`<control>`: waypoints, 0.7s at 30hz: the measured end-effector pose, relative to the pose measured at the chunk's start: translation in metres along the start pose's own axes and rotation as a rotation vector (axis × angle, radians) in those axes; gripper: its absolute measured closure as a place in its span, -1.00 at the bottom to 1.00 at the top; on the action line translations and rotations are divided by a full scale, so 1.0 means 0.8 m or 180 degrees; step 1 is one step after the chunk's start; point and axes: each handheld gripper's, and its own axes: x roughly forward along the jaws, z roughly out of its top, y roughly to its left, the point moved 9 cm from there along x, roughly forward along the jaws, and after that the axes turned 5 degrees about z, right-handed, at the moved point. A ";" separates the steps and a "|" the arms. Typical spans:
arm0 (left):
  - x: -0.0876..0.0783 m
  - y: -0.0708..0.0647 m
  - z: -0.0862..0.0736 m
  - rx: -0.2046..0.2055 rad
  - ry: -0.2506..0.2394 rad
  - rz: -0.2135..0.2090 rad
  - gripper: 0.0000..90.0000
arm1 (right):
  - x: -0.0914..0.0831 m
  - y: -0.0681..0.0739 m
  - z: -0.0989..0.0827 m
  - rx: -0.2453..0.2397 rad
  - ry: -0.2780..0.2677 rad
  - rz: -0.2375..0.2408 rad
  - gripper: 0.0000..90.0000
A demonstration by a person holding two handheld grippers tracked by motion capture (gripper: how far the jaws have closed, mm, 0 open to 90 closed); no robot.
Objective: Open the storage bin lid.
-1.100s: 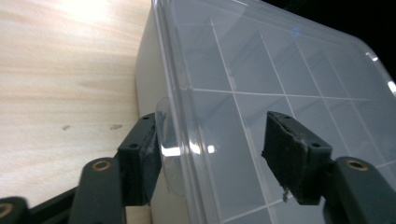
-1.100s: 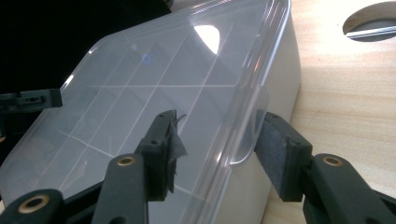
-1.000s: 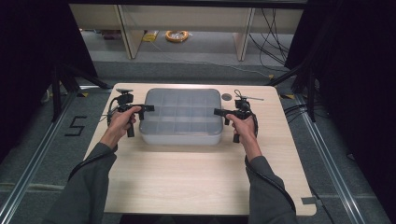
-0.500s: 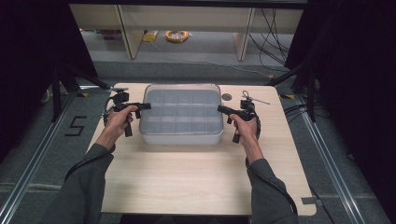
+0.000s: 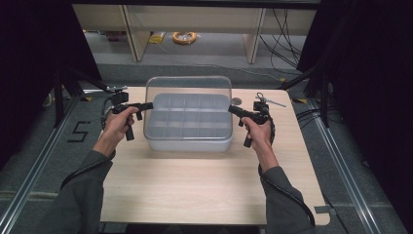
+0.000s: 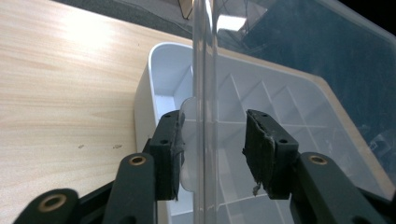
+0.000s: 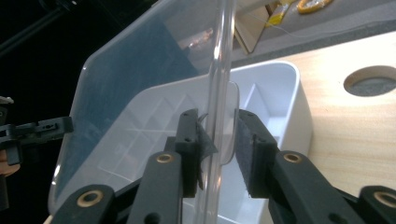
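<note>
Clear lid point(image 5: 187, 85) off the white compartment box point(image 5: 187, 131), tilted up above the box's far edge, its near edge raised. Left gripper point(image 5: 146, 105) at the box's left end and right gripper point(image 5: 233, 110) at its right end have just been closing; each pinches a side tab of the lid. Box sits mid-table point(image 5: 195, 195). Lifting underway; left to do, by my reading: carry lid clear and set it down beside box.

Both forearms are stretched forward from the near edge, elbows apart. The left gripper point(image 5: 146, 105) and the right gripper point(image 5: 233, 109) are pointed inward toward each other, their jaws just drawn close, something thin clamped between each pair.
</note>
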 end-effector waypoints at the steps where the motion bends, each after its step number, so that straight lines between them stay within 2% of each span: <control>1: 0.000 0.000 0.000 0.0000 0.0000 0.0000 0.27 | -0.002 0.005 0.001 0.0054 -0.0011 0.0019 0.63; 2: -0.006 -0.005 0.001 0.0023 -0.0029 -0.0005 0.27 | -0.003 0.003 0.004 -0.0064 -0.0040 0.0000 0.64; 3: -0.009 -0.007 0.002 0.0040 -0.0035 -0.0008 0.27 | -0.006 0.008 0.004 0.0035 -0.0028 0.0003 0.65; 4: -0.012 -0.009 0.003 0.0049 -0.0049 -0.0008 0.28 | -0.007 0.006 0.007 -0.0067 -0.0055 -0.0001 0.66; 5: -0.015 -0.010 0.003 0.0083 -0.0040 -0.0009 0.28 | -0.010 0.014 0.006 0.0109 -0.0048 0.0027 0.66; 6: -0.015 -0.010 0.003 0.0083 -0.0040 -0.0009 0.28 | -0.010 0.014 0.006 0.0109 -0.0048 0.0027 0.66; 7: -0.018 -0.014 0.004 0.0076 -0.0067 -0.0022 0.28 | -0.012 0.013 0.008 0.0014 -0.0065 0.0018 0.66; 11: -0.037 -0.025 0.009 0.0153 -0.0159 -0.0061 0.29 | -0.024 0.023 0.014 -0.0080 -0.0140 0.0052 0.67; 12: -0.040 -0.028 0.009 0.0166 -0.0177 -0.0064 0.29 | -0.027 0.028 0.013 -0.0042 -0.0135 0.0062 0.66; 17: -0.056 -0.035 0.006 0.0218 -0.0216 -0.0101 0.29 | -0.040 0.041 0.014 -0.0094 -0.0153 0.0086 0.67; 19: -0.063 -0.038 0.003 0.0243 -0.0231 -0.0103 0.29 | -0.048 0.047 0.013 -0.0130 -0.0174 0.0103 0.67; 20: -0.066 -0.040 0.000 0.0252 -0.0235 -0.0110 0.29 | -0.051 0.049 0.013 -0.0204 -0.0184 0.0102 0.67; 21: -0.070 -0.042 -0.002 0.0270 -0.0243 -0.0113 0.29 | -0.058 0.055 0.009 -0.0184 -0.0188 0.0091 0.67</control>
